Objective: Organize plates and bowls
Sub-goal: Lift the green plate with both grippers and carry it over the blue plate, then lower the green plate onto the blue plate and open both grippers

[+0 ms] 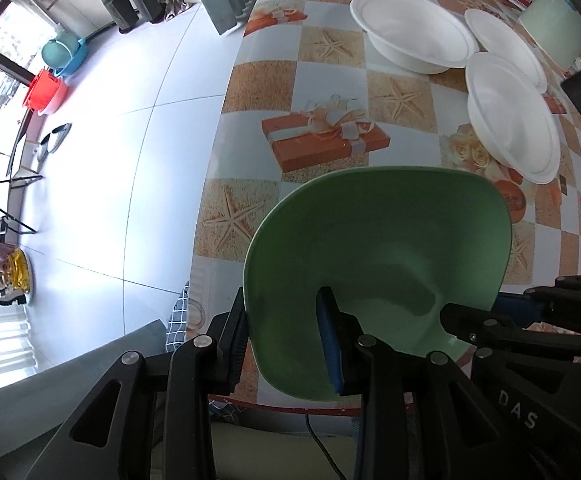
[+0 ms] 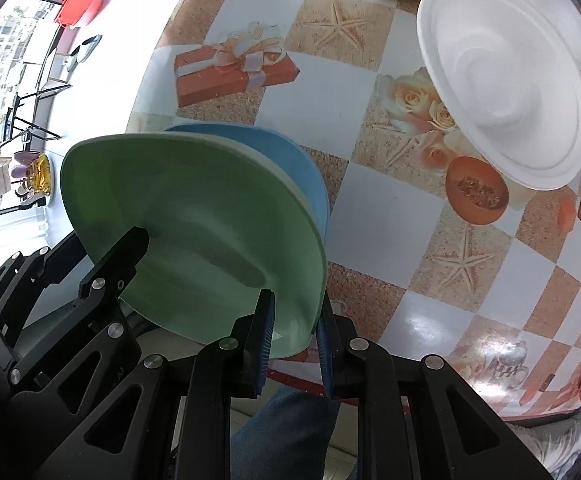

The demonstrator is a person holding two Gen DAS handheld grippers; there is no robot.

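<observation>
Right wrist view alone reveals a blue bowl (image 2: 310, 176) nested under the green bowl (image 2: 194, 216), whose rim the right claw (image 2: 292, 344) pinches; left wrist view shows the left claw (image 1: 286, 344) pinching the opposite rim. White bowls (image 1: 410, 32) sit further back on the patterned worktop (image 1: 290, 80), beside a tiled floor (image 1: 130, 120).
</observation>
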